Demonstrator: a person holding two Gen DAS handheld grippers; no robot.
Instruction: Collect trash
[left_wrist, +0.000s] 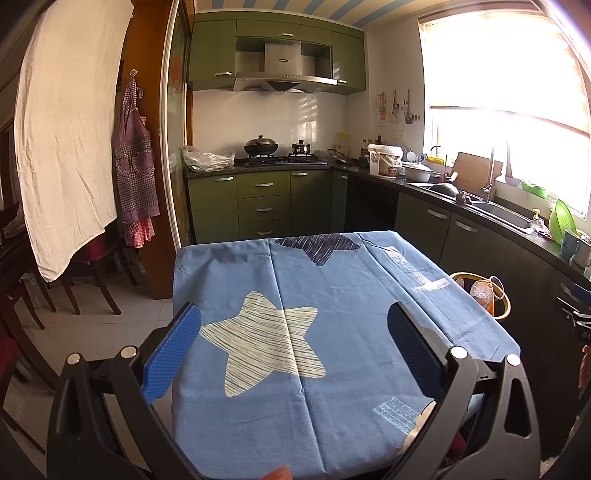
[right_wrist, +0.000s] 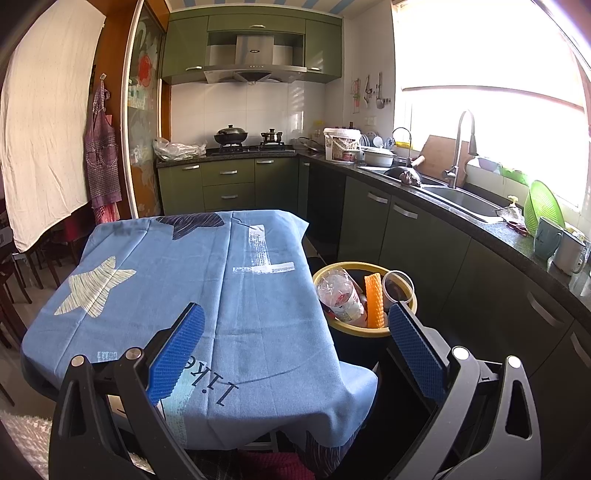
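Already the trash is sitting in the bin beside the worktop; both tools, left and right, are gaping empty, and the leaning bottle is risking toppling out.

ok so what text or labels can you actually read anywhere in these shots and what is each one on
"like", printed dark and seen upside down, on the blue tablecloth near the right gripper.
Large white "T"-shaped print on the same cloth; whether it is a letter is unclear.
Range hood badge: too small to read.
Label on the plastic bottle in the trash bin: blurred.
White bucket label: unreadable.
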